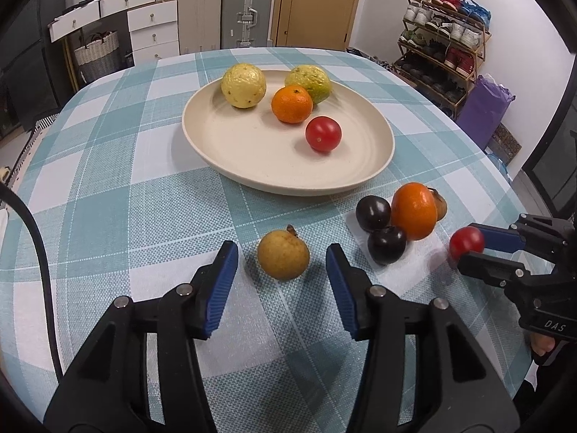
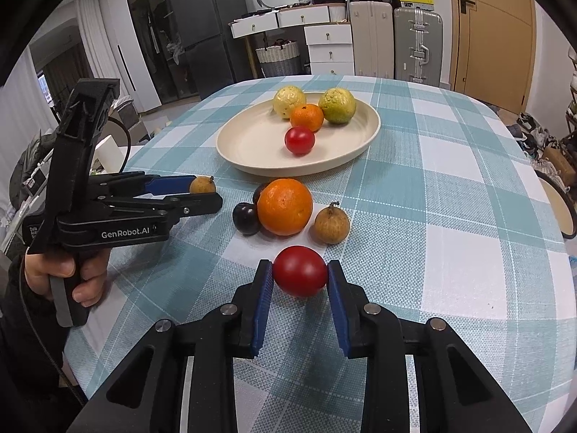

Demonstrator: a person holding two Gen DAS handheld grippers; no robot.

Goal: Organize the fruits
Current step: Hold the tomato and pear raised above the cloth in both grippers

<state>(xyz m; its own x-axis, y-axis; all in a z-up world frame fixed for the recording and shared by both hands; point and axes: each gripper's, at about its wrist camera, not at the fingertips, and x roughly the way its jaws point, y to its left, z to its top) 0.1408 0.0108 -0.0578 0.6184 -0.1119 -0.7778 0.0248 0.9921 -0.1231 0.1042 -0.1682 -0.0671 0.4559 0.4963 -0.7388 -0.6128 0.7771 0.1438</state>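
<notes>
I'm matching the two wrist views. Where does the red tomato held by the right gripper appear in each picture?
Left wrist view: the held red tomato sits at the far right edge, between the right gripper's fingers.
Right wrist view: the same tomato is low in the centre, pinched between the blue pads.
Shared landmark: the large orange beside the dark plums.

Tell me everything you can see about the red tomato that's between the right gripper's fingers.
The red tomato is small, round, smooth and glossy, with no stem showing. It sits at the table's near edge, in front of the large orange and apart from it. The right gripper has a blue pad against each of its sides. Whether it rests on the checked tablecloth or is just lifted cannot be told.
</notes>
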